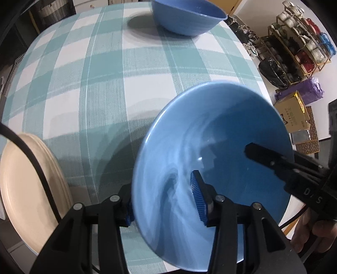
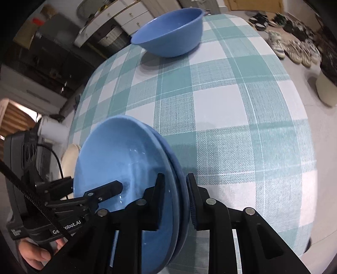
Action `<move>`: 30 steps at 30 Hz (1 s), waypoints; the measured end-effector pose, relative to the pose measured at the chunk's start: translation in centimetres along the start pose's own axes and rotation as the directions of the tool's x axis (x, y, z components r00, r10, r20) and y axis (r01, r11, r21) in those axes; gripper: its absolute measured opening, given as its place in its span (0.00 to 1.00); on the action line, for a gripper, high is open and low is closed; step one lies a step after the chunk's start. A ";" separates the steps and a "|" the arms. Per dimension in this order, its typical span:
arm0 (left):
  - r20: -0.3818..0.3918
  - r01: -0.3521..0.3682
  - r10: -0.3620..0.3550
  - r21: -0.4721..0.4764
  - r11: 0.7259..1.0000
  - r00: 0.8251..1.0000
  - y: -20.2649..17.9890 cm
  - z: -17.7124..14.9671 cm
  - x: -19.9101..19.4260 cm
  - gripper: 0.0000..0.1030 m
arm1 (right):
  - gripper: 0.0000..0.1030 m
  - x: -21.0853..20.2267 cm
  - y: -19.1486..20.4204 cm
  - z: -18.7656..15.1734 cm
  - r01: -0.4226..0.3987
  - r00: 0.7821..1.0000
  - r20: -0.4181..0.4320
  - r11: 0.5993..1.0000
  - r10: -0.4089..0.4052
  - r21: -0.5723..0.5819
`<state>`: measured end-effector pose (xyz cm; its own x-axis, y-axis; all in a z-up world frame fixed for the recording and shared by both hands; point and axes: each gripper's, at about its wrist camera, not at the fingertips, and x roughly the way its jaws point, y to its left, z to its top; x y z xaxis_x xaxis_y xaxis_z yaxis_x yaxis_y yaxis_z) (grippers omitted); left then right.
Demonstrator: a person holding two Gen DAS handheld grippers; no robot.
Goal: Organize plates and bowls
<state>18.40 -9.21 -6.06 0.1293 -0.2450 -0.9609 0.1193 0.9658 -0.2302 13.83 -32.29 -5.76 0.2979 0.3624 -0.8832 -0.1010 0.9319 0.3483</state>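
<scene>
Both grippers are pointed steeply down over the checked tablecloth [image 2: 231, 105]. The stacked blue bowls [image 2: 126, 160] are clamped at the rim by the right gripper [image 2: 174, 202], near the cloth's front edge. The left gripper [image 1: 164, 200] straddles the opposite rim, though whether its pads press cannot be told.

checked tablecloth [image 1: 105, 88] | shoe rack [image 1: 299, 44] | cardboard box [image 1: 292, 111] | sneakers [image 2: 294, 50] | drawers [image 2: 130, 16]

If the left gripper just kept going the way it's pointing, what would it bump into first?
Probably the checked tablecloth right below it. The left gripper points steeply down, jaws astride the rim of the stacked blue bowls; depth is hard to judge.
</scene>
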 end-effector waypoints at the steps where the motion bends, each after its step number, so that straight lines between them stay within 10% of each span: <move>1: 0.002 0.011 -0.011 -0.012 1.000 1.000 0.4 -0.2 -0.1 0.44 | 0.22 -0.5 0.0 0.0 0.026 0.999 0.025 1.000 -0.025 -0.009; 10: 0.114 -0.045 0.051 -0.058 0.997 0.992 2.3 -1.6 -2.9 0.45 | 0.40 -5.3 -0.7 -1.5 0.027 0.975 0.222 0.999 -0.019 -0.036; 19: 0.399 -0.125 0.130 -0.038 0.991 0.908 2.5 -5.0 -8.4 0.57 | 0.65 -11.9 6.7 -4.8 0.135 0.860 0.509 0.949 0.031 -0.286; 22: 0.497 -0.158 0.154 -0.034 0.987 0.854 2.3 -6.2 -10.2 0.67 | 0.78 -12.6 8.8 -6.3 0.162 0.819 0.571 0.933 0.054 -0.322; 30: 0.609 -0.222 0.197 -0.035 0.974 0.768 2.0 -7.1 -12.0 0.72 | 0.86 -13.2 11.0 -8.0 0.242 0.766 0.642 0.908 0.037 -0.342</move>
<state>10.13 -3.80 3.90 0.7227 -0.0496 -0.6894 0.0527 0.9985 -0.0167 1.22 -26.68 7.24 0.8337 0.3031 -0.4616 -0.3441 0.9389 -0.0050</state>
